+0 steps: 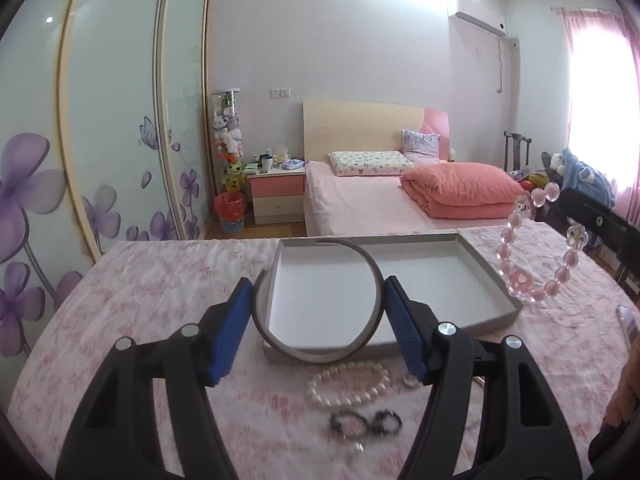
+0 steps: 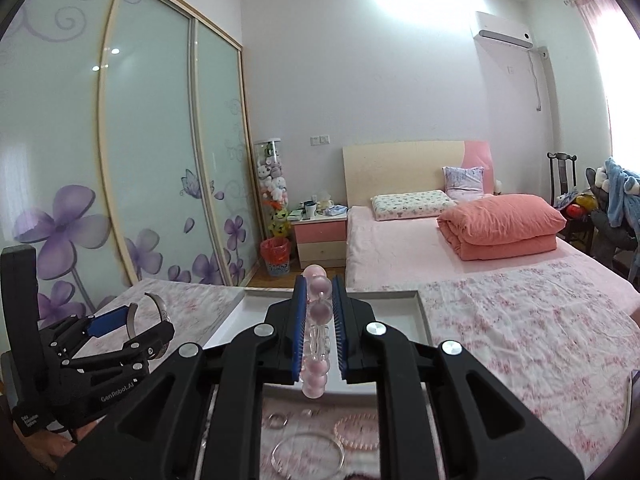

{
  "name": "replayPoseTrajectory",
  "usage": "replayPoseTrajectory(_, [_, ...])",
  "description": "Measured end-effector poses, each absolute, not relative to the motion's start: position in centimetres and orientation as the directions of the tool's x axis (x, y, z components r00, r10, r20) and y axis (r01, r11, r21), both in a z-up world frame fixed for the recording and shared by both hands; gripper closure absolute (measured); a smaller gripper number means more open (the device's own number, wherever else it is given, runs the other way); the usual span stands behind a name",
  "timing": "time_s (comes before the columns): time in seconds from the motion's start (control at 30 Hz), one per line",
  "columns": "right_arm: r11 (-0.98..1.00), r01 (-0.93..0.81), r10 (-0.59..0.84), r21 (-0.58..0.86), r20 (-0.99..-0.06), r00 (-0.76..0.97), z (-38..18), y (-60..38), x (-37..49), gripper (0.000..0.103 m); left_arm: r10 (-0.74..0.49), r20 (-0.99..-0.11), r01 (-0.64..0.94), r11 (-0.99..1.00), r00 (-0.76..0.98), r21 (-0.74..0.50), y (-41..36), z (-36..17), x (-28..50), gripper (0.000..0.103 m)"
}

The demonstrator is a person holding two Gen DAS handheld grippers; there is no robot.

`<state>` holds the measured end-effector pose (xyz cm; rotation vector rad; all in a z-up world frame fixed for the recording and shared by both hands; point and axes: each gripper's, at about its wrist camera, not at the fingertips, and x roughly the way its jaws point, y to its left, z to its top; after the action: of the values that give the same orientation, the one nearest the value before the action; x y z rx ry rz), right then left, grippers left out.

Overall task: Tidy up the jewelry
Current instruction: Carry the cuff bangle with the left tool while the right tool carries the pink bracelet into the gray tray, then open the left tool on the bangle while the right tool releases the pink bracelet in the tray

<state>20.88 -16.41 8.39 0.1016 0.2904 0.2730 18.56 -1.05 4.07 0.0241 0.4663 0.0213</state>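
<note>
Bedroom, floral cloth on table. Left gripper (image 1: 320,312) clamps an open metal bangle (image 1: 316,300) across its width, w/ the white tray (image 1: 490,258) just ahead and below; right gripper (image 2: 318,332) is pinched narrow on a pink bead bracelet (image 2: 318,312), tray also straight ahead, so both sit about equally near. Only legible text: "GenRobot.AI" on the left tool.

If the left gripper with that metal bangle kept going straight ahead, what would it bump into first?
Probably the white tray. The left gripper, clamped on the metal bangle, points slightly downward over the tray's near edge, so the tray floor looks first in line, though depth is hard to judge.
</note>
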Motion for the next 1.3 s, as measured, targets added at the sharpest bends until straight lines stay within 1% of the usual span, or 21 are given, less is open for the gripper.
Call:
replayPoseTrajectory(0.17, [0.962,-0.240,0.270,0.134,-0.299,0.915,7.5,-16.3,24.2,0.089,0.016,-0.482,0.003,0.999,0.876,0.038,-1.5,3.2,22.7,0.038])
replayPoseTrajectory(0.4, [0.960,-0.232,0.276,0.155,-0.404,0.872,5.0,-15.3,29.6,0.089,-0.003,-0.570,0.020,1.000,0.822,0.024,-2.0,0.6,28.8,0.038])
replayPoseTrajectory(0.57, [0.960,-0.216,0.277,0.180,-0.464,0.842,3.5,-14.9,32.1,0.089,0.001,-0.600,0.024,0.999,0.800,0.033,-1.7,-0.8,31.8,0.038])
replayPoseTrajectory(0.7, [0.962,-0.202,0.269,0.183,-0.502,0.822,2.5,-14.8,33.6,0.089,-0.009,-0.625,0.026,1.000,0.781,0.017,-1.7,-1.6,33.3,0.038])
replayPoseTrajectory(0.8, [0.964,-0.202,0.265,0.174,-0.517,0.814,2.2,-14.5,34.1,0.089,-0.010,-0.630,0.028,0.999,0.777,0.018,-1.8,-1.8,34.0,0.038])
replayPoseTrajectory(0.87, [0.963,-0.198,0.266,0.182,-0.530,0.805,2.1,-14.5,34.3,0.089,-0.001,-0.617,0.029,0.999,0.787,0.036,-2.1,-1.7,34.3,0.037])
replayPoseTrajectory(0.9, [0.963,-0.192,0.266,0.190,-0.539,0.799,1.9,-14.5,34.5,0.088,0.003,-0.615,0.031,0.999,0.789,0.043,-2.1,-1.5,34.3,0.036])
replayPoseTrajectory(0.93, [0.963,-0.187,0.265,0.196,-0.543,0.797,1.8,-14.7,34.7,0.088,0.001,-0.614,0.032,0.999,0.790,0.043,-2.1,-1.4,34.3,0.032])
replayPoseTrajectory(0.97, [0.963,-0.182,0.264,0.201,-0.545,0.796,1.7,-14.9,34.8,0.088,0.002,-0.609,0.030,0.999,0.793,0.042,-2.1,-1.3,34.3,0.031])
replayPoseTrajectory(1.0, [0.963,-0.178,0.262,0.203,-0.546,0.796,1.7,-15.0,34.7,0.087,0.006,-0.605,0.026,0.999,0.796,0.044,-2.0,-1.2,34.2,0.030])
replayPoseTrajectory(1.07, [0.965,-0.165,0.251,0.202,-0.549,0.798,1.7,-15.4,34.5,0.076,0.013,-0.602,0.018,0.999,0.799,0.045,-1.6,-1.1,34.1,0.030])
replayPoseTrajectory(1.1, [0.965,-0.162,0.250,0.205,-0.543,0.802,1.9,-15.5,34.3,0.064,0.017,-0.601,0.012,0.999,0.799,0.045,-1.3,-1.0,34.0,0.030])
replayPoseTrajectory(1.13, [0.967,-0.159,0.245,0.201,-0.536,0.808,2.1,-15.7,34.0,0.062,0.022,-0.601,0.006,0.999,0.799,0.044,-1.2,-0.9,33.9,0.030])
replayPoseTrajectory(1.3, [0.969,-0.152,0.232,0.195,-0.510,0.828,3.3,-16.5,33.0,0.062,0.048,-0.591,-0.027,0.999,0.805,0.043,0.1,-0.1,33.0,0.030])
